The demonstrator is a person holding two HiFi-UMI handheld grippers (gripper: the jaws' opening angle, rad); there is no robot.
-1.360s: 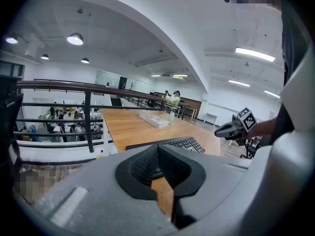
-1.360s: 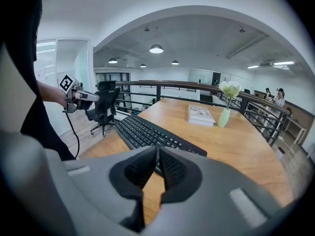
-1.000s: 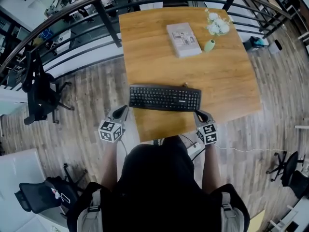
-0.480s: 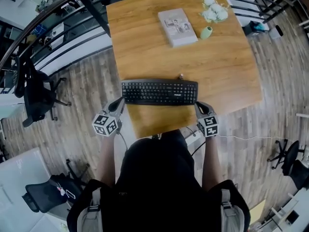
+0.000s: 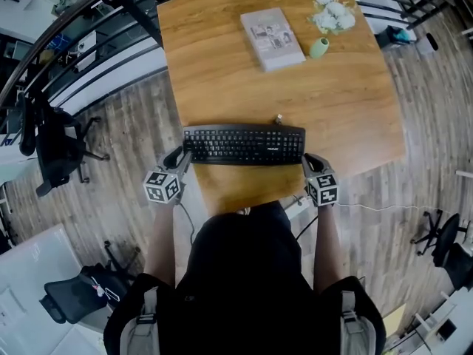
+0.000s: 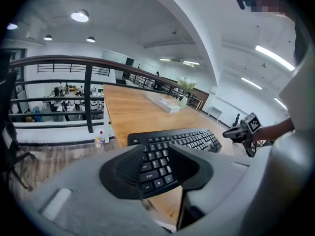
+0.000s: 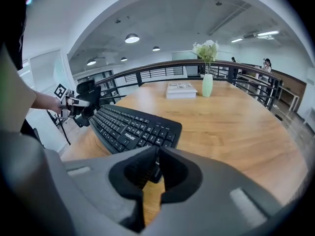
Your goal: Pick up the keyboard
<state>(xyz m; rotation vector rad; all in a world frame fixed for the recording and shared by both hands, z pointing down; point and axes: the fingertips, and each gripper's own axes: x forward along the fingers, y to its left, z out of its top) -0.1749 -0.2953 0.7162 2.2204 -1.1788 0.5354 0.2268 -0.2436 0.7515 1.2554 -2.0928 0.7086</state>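
The black keyboard (image 5: pixel 244 144) lies flat near the front edge of the wooden table (image 5: pixel 347 102). My left gripper (image 5: pixel 177 157) sits at its left end. In the left gripper view my left gripper (image 6: pixel 156 154) is open, its jaws have just been opening, and the keyboard (image 6: pixel 184 140) shows in the gap, untouched by the pads. My right gripper (image 5: pixel 310 160) sits at the right end. In the right gripper view my right gripper (image 7: pixel 157 152) is shut, with the keyboard (image 7: pixel 130 126) corner just beyond its tips.
A grey book (image 5: pixel 272 38) and a green vase (image 5: pixel 319 48) with white flowers (image 5: pixel 330 17) stand at the far side of the table. A dark railing (image 5: pixel 140 21) runs behind it. Black office chairs (image 5: pixel 52 143) stand on the wood floor at the left.
Both grippers have dropped and come in closer to the two ends of the keyboard. The keyboard has not moved on the table.
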